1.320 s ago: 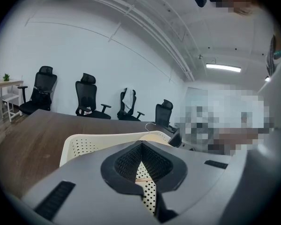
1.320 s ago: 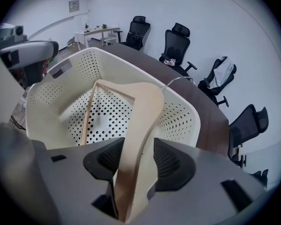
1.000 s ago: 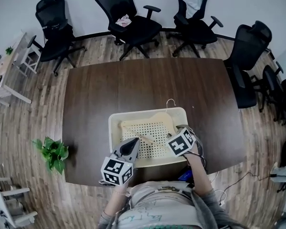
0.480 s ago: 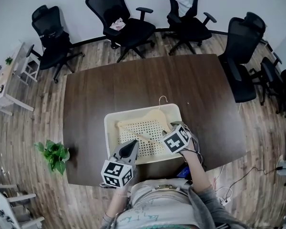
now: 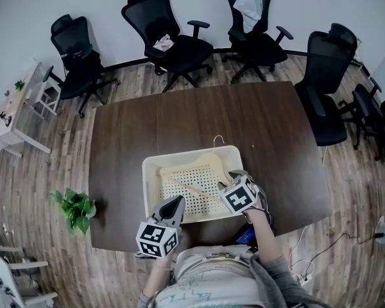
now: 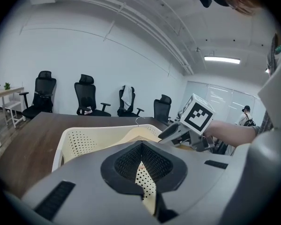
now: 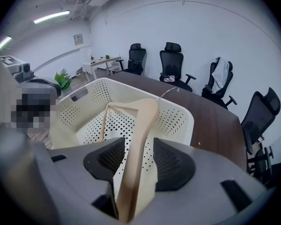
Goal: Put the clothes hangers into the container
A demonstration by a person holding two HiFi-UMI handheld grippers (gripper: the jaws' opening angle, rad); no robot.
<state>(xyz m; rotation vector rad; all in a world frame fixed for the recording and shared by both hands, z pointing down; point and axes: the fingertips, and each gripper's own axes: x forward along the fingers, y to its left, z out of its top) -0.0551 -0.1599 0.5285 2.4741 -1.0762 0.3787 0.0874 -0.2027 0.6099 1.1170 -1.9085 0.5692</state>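
**Head view:** Over the last second the left gripper (image 5: 176, 202) has drawn back a little toward the person. It now hangs over the near left corner of the perforated cream basket (image 5: 145, 185), which stands on the dark tabletop (image 5: 179, 120). The right gripper (image 5: 231, 177) has stayed at the basket's near right corner. The wooden hanger (image 5: 191, 189) lies slantwise inside the basket much as before, and its wire hook (image 5: 216, 138) pokes over the far rim. The hanger looks as good as delivered, with only the release left to do.

**Left gripper view:** The jaws are drawn together to a thin sliver with nothing between them, and only the basket (image 6: 75, 142) floor shows through. The hanger (image 6: 136, 134) rests ahead of them, well apart, near the right gripper (image 6: 166, 131).

**Right gripper view:** The jaws are clenched on one arm of the hanger (image 7: 140, 139), which runs from between them forward and down into the basket (image 7: 178, 118). Whether its far end rests on the floor cannot be told. The hook (image 7: 167, 92) stands above the far wall.
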